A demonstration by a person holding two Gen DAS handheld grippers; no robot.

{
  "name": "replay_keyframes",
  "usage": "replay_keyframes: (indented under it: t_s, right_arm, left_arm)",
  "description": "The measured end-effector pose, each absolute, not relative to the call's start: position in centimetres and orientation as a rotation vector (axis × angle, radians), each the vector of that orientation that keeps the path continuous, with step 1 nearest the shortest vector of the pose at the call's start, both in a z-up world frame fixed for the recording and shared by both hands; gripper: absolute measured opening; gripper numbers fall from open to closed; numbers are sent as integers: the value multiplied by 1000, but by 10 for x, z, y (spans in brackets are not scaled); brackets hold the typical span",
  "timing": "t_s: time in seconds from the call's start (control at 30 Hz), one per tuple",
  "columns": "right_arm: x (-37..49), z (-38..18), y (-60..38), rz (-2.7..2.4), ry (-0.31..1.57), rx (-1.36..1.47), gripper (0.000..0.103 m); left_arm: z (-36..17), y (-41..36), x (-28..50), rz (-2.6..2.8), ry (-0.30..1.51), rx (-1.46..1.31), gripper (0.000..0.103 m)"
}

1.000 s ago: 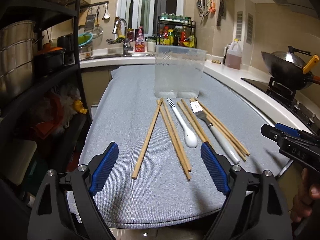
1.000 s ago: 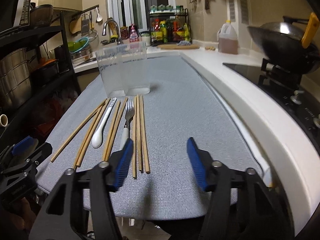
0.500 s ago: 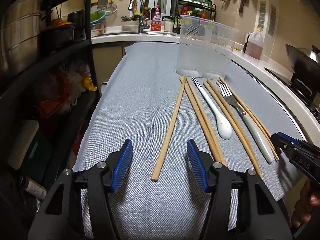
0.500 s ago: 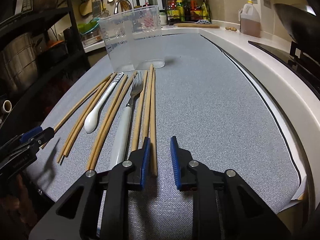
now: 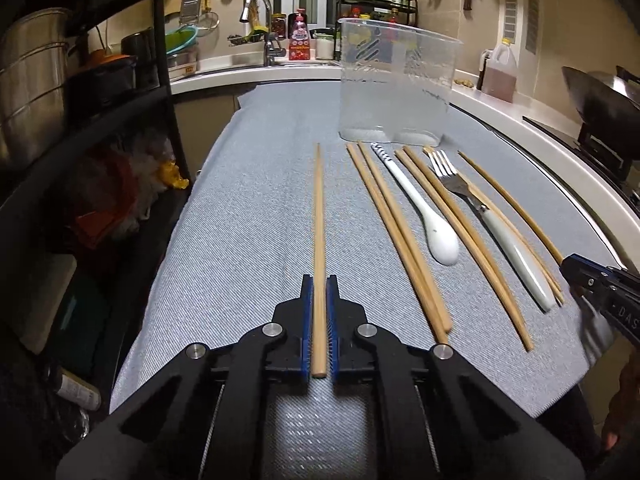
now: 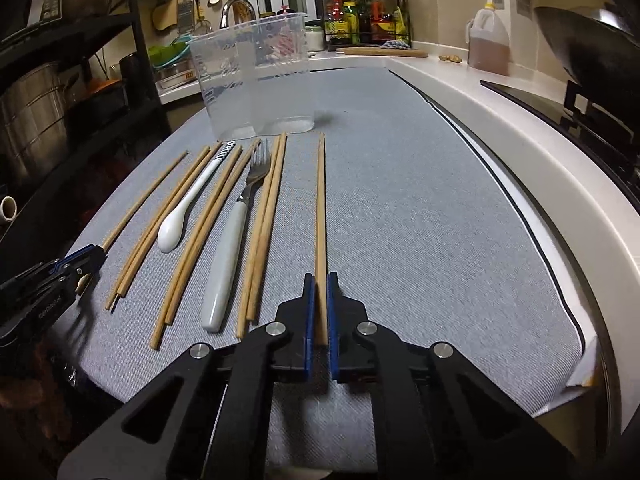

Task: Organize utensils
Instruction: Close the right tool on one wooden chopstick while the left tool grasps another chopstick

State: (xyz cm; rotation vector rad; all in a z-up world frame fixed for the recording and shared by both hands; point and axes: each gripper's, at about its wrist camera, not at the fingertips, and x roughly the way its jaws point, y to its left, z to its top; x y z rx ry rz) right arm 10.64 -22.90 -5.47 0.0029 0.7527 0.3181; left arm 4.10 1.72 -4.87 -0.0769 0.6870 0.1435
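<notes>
Each gripper's jaws pinch one chopstick: left gripper (image 5: pixel 319 300) the leftmost chopstick (image 5: pixel 319 216), right gripper (image 6: pixel 319 300) the rightmost chopstick (image 6: pixel 320 200), apparently flat on the tabletop (image 6: pixel 400 208). At 12 o'clock stands a clear container (image 5: pixel 396 80); spoon (image 5: pixel 420 208), fork (image 5: pixel 480 208) and other chopsticks (image 5: pixel 400 236) lie between.

Both wrist fisheyes sit low over the near edge of the grey mat (image 5: pixel 248 216) (image 6: pixel 400 208), facing the clear container (image 5: pixel 396 80) (image 6: pixel 252 76) at upper centre, sharing the utensil row, one from its left, one from its right.
</notes>
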Motion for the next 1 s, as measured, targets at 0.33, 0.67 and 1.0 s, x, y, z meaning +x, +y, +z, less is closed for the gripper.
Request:
replay_keyframes:
  t_s: [0.33, 0.67, 1.0]
  right_arm:
    - [94, -57, -234, 269, 730, -19, 7]
    - [92, -58, -234, 266, 709, -26, 8]
    - [96, -59, -234, 253, 703, -35, 28]
  left_arm:
    - [-49, 8, 36, 125, 686, -59, 7]
    - [-50, 8, 38, 130, 673, -59, 7]
    - [-50, 5, 38, 142, 665, -49, 7]
